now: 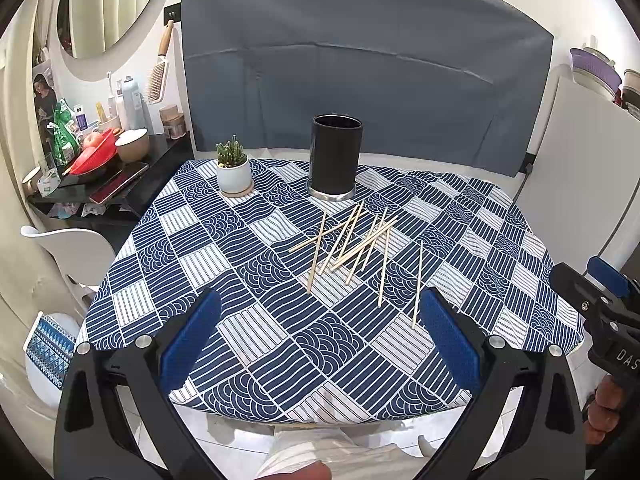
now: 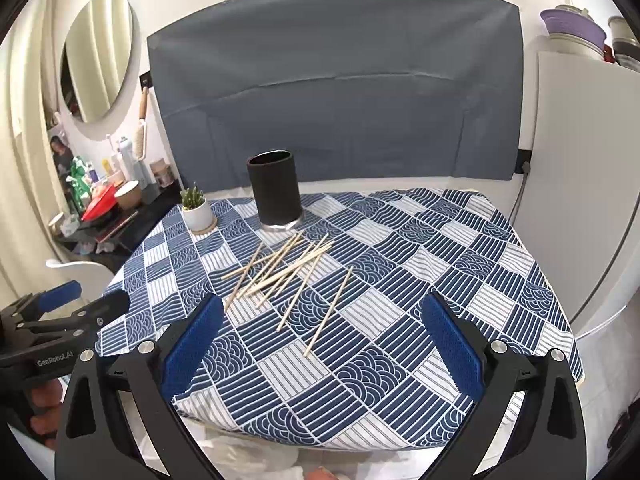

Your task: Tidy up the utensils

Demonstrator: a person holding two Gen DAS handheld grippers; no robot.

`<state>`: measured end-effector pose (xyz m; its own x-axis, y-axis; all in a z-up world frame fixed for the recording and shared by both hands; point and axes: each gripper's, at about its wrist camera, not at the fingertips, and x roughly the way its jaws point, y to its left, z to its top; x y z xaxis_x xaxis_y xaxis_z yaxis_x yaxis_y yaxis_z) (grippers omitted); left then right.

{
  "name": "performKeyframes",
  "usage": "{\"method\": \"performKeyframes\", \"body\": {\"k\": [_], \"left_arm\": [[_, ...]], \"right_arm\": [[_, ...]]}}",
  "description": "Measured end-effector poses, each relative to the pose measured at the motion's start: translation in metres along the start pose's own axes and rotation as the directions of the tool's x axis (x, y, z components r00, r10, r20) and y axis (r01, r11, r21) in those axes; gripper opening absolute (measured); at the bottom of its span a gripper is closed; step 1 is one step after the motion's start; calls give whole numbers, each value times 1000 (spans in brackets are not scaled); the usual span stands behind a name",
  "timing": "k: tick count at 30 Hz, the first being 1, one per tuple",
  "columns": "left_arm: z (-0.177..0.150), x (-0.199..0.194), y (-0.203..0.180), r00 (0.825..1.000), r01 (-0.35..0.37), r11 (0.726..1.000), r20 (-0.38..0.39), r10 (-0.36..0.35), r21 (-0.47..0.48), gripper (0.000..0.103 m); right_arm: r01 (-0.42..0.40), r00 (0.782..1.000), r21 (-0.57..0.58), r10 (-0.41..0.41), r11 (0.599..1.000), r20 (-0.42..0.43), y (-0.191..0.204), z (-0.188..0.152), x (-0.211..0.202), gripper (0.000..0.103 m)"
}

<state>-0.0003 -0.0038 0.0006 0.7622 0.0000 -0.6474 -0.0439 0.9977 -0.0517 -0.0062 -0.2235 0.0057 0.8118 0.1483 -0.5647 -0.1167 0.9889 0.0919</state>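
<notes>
Near the middle of the table (image 1: 256,332), on its blue-and-white patterned cloth, a loose pile of wooden chopsticks (image 1: 352,244) lies scattered, several crossing one another. Two sticks sit a little apart on the near right of the pile, the outermost one (image 1: 417,284) reaching toward the near edge. Just beyond the pile, toward the far side, stands a tall black holder (image 1: 336,156) with a silver base, upright, its mouth open and nothing seen sticking out of it. To the left of the holder, near the far left corner of the cloth, a small cactus in a white pot (image 1: 233,170) rests on a round coaster.

The left claw (image 1: 320,332) hangs over the near edge of the table, tilted downward, its blue-padded fingers spread wide with nothing between them. The right claw (image 2: 320,336) hovers likewise over the near edge, to the right of the left one, also spread wide and empty. Neither touches the chopsticks, which lie beyond both sets of fingertips.

Behind the table a grey cloth (image 1: 360,60) covers the wall. To the far left, a dark side shelf (image 1: 120,184) holds bottles, a bowl and a red basket.
</notes>
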Motion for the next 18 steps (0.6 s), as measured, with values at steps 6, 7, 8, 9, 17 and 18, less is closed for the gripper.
{"method": "performKeyframes", "body": {"k": [6,7,8,9,17,18], "left_arm": [[1,1,4,1000,2,1000,-2,-2,-4,97],[0,0,5,1000,6,1000,-2,-6,-6,97],[0,1,5,1000,9,1000,-3,-9,-8,97],[1,1,6,1000,8,1000,-4,-8,-8,97],[2,3,6,1000,9,1000,-2,-9,-4,97],[3,3,6,1000,10,1000,-2,-10,-3,97]], "right_arm": [[1,1000,-6,-1,1000,5,3,0,0,95],[3,1000,-8,-3,1000,5,3,0,1,95],[4,1000,-8,-4,1000,5,4,0,1,95],[3,1000,-9,-3,1000,5,5,0,1,95],[6,1000,-7,-6,1000,13,6,1,2,95],[7,1000,-8,-7,1000,15,6,1,2,95]]}}
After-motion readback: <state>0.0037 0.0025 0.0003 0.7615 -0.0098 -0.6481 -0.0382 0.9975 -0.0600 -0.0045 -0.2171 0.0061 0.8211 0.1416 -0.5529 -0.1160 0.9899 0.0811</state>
